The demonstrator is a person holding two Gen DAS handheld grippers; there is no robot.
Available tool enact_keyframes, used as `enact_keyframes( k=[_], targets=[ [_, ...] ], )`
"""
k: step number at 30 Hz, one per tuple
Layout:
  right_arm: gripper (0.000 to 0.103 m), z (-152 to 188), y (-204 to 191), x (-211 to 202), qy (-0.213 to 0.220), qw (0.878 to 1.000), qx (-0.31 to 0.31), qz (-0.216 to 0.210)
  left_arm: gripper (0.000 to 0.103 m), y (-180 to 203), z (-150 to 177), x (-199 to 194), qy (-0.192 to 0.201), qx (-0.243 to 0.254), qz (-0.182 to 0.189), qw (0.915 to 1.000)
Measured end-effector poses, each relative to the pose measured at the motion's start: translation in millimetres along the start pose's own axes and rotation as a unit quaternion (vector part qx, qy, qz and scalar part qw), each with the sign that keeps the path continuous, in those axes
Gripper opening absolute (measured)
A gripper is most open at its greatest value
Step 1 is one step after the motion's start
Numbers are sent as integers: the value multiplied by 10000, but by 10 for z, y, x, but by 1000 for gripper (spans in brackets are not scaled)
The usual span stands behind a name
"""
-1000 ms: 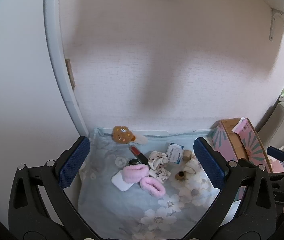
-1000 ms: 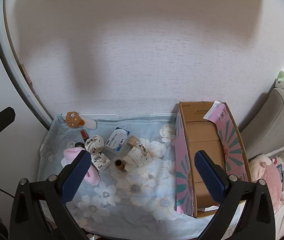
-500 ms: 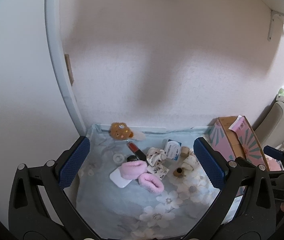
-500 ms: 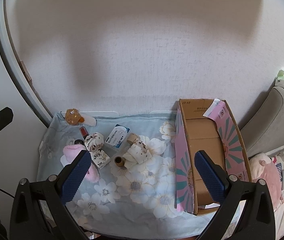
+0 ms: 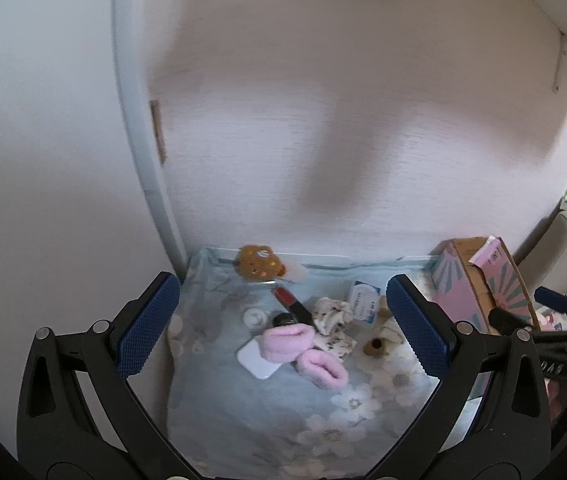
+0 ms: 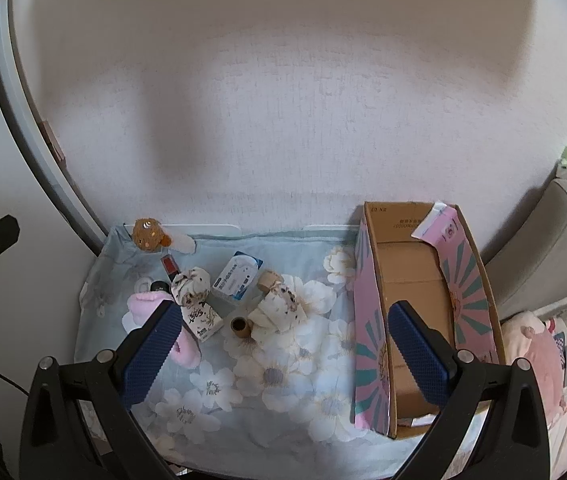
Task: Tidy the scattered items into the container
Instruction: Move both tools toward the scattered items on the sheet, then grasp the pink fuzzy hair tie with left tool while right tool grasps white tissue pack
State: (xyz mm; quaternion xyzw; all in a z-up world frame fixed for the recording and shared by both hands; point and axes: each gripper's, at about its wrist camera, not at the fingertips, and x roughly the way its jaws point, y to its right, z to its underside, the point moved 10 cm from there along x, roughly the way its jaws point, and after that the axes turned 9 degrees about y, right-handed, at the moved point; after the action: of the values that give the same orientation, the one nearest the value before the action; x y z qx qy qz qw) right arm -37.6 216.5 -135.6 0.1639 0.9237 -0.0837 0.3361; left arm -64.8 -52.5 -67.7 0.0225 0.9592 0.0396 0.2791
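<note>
A pink-sided open cardboard box (image 6: 415, 300) stands at the right of a blue floral cloth (image 6: 283, 380); it also shows in the left wrist view (image 5: 479, 280). Scattered on the cloth are pink fuzzy socks (image 5: 303, 350), a brown plush toy (image 6: 148, 234), a red lipstick (image 5: 289, 300), a white-blue packet (image 6: 237, 276), patterned cloth bundles (image 6: 279, 310) and a small brown tube (image 6: 240, 326). My left gripper (image 5: 283, 330) is open and empty above the cloth's left part. My right gripper (image 6: 283, 354) is open and empty above its middle.
A white wall rises just behind the cloth. A grey cushion (image 6: 547, 248) and a pink plush (image 6: 531, 344) lie right of the box. A white curved frame (image 5: 139, 152) stands at the left. A white flat card (image 5: 257, 362) lies under the socks.
Both views have pulled back and up a little, so the items look smaller and farther. Nothing on the cloth has moved. Both grippers stay open.
</note>
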Motion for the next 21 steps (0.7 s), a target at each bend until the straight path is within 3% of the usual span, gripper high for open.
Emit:
enact_keyframes(
  k=[7,13,21],
  targets=[
    [103,-56,-155,361,-194,9983,-409,-354,103,-279,400,310,-493,-178,166,9985],
    [103,93,-535,778,-573,9904,-534,-1141,102,-213,979,778,-1068,-305,554,9923],
    [99,467,-948,1585,-1162,9758,-977,-1573,83,-35,1588,1531,-1586,-271,822,9835]
  ],
)
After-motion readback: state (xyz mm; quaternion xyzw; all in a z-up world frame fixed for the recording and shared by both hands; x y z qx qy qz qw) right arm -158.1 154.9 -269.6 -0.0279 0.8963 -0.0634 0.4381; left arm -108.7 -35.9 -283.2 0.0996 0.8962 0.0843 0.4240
